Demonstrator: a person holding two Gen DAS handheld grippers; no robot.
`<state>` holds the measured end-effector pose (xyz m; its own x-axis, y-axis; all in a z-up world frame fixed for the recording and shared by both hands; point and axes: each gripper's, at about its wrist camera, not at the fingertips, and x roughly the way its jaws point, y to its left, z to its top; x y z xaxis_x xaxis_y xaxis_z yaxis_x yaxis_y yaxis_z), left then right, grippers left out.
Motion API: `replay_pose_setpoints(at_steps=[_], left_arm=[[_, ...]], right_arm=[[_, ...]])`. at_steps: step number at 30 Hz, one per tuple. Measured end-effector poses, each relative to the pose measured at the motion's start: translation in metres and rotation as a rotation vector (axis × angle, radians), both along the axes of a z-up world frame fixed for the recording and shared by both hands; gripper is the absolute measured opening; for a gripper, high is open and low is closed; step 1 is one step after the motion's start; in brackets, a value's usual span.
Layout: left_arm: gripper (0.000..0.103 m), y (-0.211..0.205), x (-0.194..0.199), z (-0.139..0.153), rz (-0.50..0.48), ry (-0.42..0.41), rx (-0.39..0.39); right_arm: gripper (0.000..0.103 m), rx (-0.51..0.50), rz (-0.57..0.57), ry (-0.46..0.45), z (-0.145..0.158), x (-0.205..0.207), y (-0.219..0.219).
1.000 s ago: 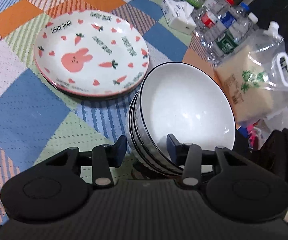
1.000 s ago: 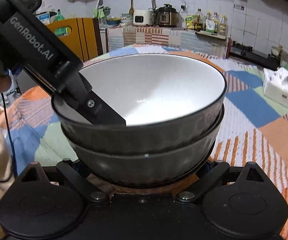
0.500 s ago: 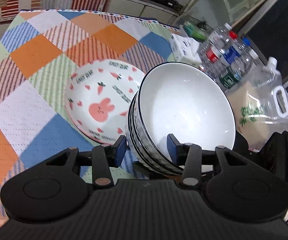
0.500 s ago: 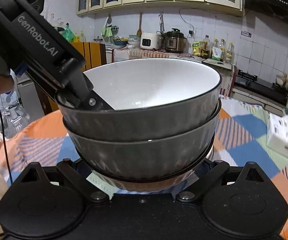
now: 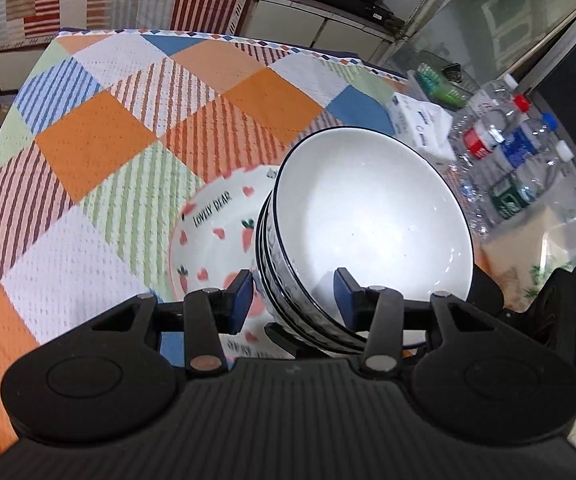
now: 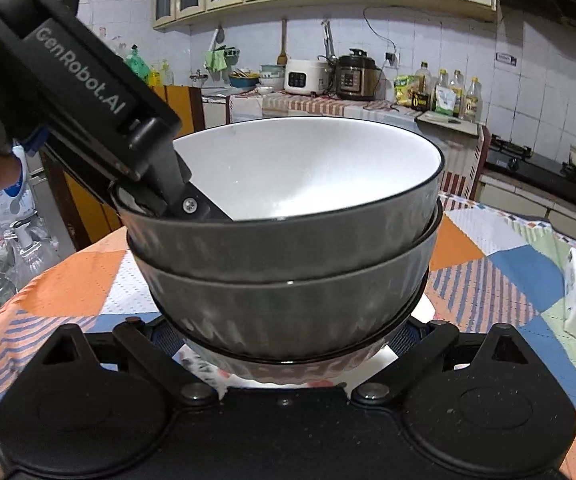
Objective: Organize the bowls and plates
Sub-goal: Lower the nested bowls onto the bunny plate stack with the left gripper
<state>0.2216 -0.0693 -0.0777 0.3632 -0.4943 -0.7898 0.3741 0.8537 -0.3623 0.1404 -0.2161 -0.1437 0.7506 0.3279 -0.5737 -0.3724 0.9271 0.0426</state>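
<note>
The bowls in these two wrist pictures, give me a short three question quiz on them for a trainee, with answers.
1. True or false: the left gripper has one finger inside the top bowl and one outside.
2. What lies on the tablecloth under the stack of bowls? A) a tray B) a rabbit plate C) a pot lid
3. Fill in: the right gripper holds the stack near its ____.

Key: 1 true; 2 B; 3 base.
</note>
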Motion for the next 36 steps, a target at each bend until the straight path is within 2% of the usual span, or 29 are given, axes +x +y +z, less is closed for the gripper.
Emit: replay_pose_setpoints(at_steps=[8, 15, 26, 30, 33, 36], left_arm=[[0.042, -0.008, 0.017, -0.032, 0.044, 0.000, 0.042], [0.042, -0.014, 0.027, -0.045, 0.067, 0.028, 0.054], [0.042, -0.015, 0.029, -0.047, 0.074, 0.023, 0.043], [0.042, -0.012, 0.028, -0.048, 0.086, 0.021, 0.026], [0.045, -0.011, 0.024, -0.046, 0.122, -0.005, 0.038], [0.046, -0.002, 0.015, -0.037, 0.185, -0.035, -0.002]], right_arm=[[0.099, 0.008, -0.041, 0.070, -0.029, 0.021, 0.005], [0.099, -0.028, -0.011, 0.118, -0.038, 0.042, 0.006], [0.100, -0.022, -0.026, 0.140, -0.037, 0.046, 0.006], [0.100, -0.057, -0.038, 0.170, -0.035, 0.048, 0.011], [0.100, -0.080, -0.069, 0.181, -0.034, 0.048, 0.012], [0.100, -0.055, -0.112, 0.200, -0.024, 0.035, 0.013]])
